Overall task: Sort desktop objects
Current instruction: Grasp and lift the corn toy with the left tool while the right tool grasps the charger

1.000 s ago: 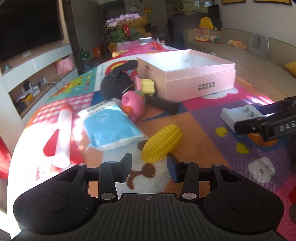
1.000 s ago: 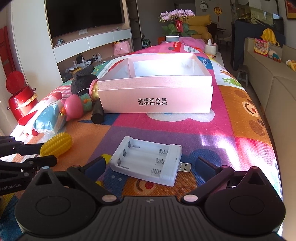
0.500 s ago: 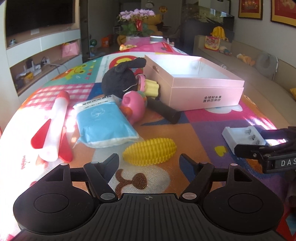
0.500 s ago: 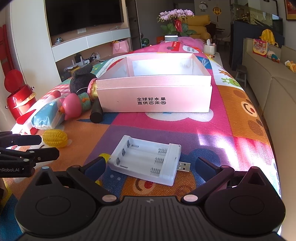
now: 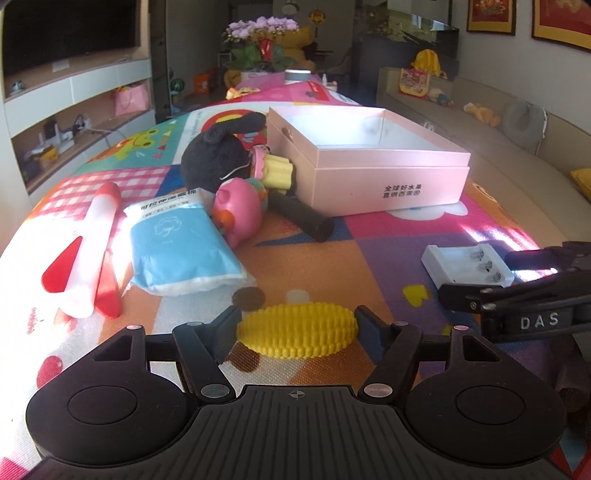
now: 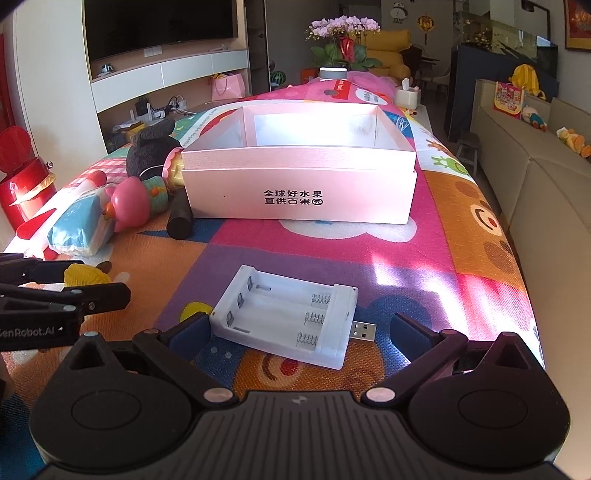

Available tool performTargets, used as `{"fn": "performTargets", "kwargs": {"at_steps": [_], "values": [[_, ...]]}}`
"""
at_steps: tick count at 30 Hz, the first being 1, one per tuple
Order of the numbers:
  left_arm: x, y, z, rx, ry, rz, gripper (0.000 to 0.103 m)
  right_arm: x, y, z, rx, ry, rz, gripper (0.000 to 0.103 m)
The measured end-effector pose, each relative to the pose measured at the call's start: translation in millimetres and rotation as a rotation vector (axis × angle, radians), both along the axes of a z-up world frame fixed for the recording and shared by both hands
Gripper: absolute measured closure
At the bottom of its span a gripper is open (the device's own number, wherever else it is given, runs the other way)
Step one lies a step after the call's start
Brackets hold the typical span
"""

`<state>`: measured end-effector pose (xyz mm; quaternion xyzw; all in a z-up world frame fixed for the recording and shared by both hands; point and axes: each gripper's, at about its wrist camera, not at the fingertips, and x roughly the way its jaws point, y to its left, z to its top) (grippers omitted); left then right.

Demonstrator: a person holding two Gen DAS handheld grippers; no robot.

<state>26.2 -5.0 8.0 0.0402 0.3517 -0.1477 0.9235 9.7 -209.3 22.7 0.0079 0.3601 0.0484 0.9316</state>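
Between the left claw fingers lies ridged yellow corn, seemingly plastic.

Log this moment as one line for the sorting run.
left gripper: jaws closing around yellow corn toy | right gripper: jaws open, straddling white battery holder | pink box: empty

Wall television, beige sofa, sunlit room

Yellow corn toy ribbed, matt plastic; battery holder smooth white plastic (metal springs); pink box satin cardboard; black plush fuzzy cloth; play mat finely textured.
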Motion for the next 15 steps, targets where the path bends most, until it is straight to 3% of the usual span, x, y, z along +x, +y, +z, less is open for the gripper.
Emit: {"fn": "performTargets", "kwargs": {"at_steps": [6, 8, 15], "values": [[-17.2, -0.9, 0.5, -0.009, 0.001, -0.040, 0.030, 4.5, 4.8, 0.0, 0.008, 0.009, -0.017, 0.002], [-21.4, -2.9, 0.5, -0.006, -0.001, -0.064, 0.030, 0.6, 7.5, 0.6, -0.005, 0.002, 0.025, 0.007], [-28.1, -4.2, -2.6, -0.018, -0.009, -0.073, 0.030, -32.6, -6.0, 3.7, -0.081, -0.025, 0.221, 0.008]]}}
